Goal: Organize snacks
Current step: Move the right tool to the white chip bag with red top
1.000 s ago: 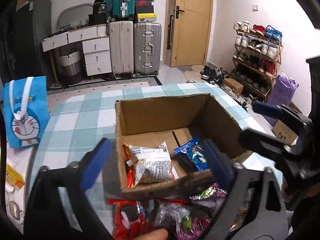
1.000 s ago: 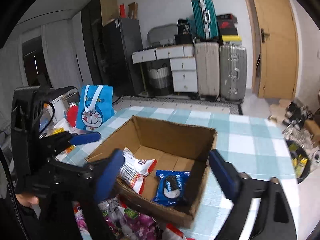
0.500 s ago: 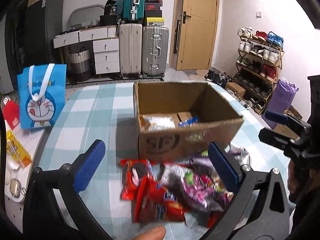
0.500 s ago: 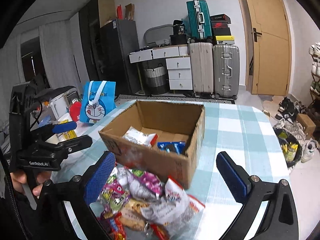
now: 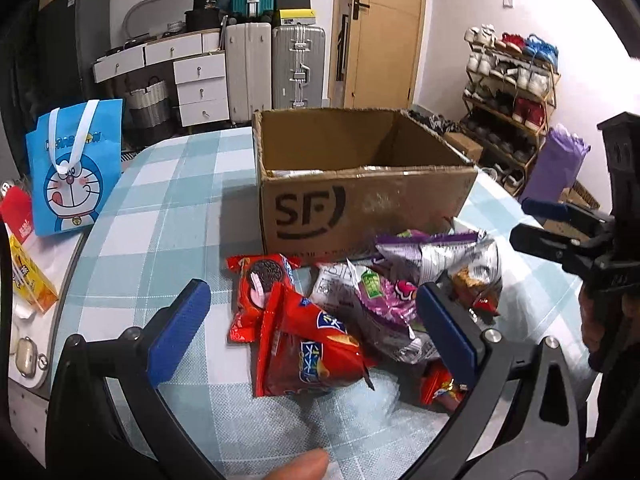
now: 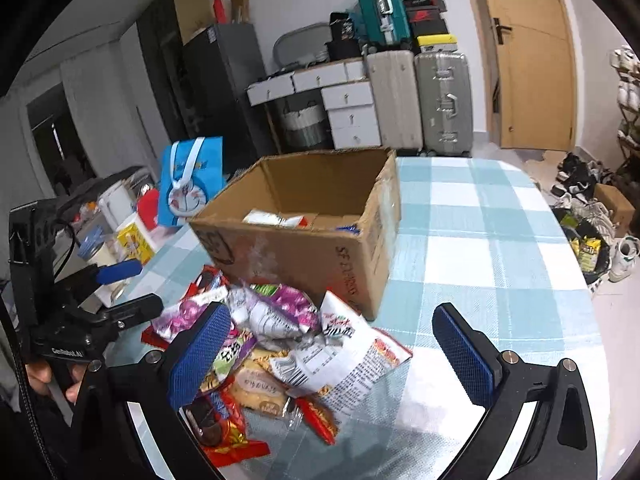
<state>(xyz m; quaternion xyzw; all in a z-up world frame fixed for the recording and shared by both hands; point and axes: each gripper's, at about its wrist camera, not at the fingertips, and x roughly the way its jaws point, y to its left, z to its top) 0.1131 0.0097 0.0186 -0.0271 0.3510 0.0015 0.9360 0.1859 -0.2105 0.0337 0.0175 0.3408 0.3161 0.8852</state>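
An open cardboard box [image 5: 360, 208] marked SF stands on the checked table; it also shows in the right wrist view [image 6: 304, 236] with a few packets inside. A heap of snack packets lies in front of it: a red cookie pack [image 5: 260, 292], a red bag [image 5: 308, 352], purple bags [image 5: 392, 300]. The same heap shows in the right wrist view [image 6: 272, 344]. My left gripper [image 5: 316, 332] is open and empty above the red bag. My right gripper [image 6: 332, 356] is open and empty over the heap's right side, and also shows at the left wrist view's right edge [image 5: 560, 224].
A blue Doraemon bag [image 5: 74, 172] stands at the table's left with a yellow carton [image 5: 28, 280] near it. The table [image 6: 480, 248] stretches right of the box. Suitcases, drawers and a shoe rack [image 5: 512, 92] stand beyond.
Both grippers pulled back from over the box and dropped low in front of it. The snack heap now lies between their fingers; the box's inside is mostly out of sight.
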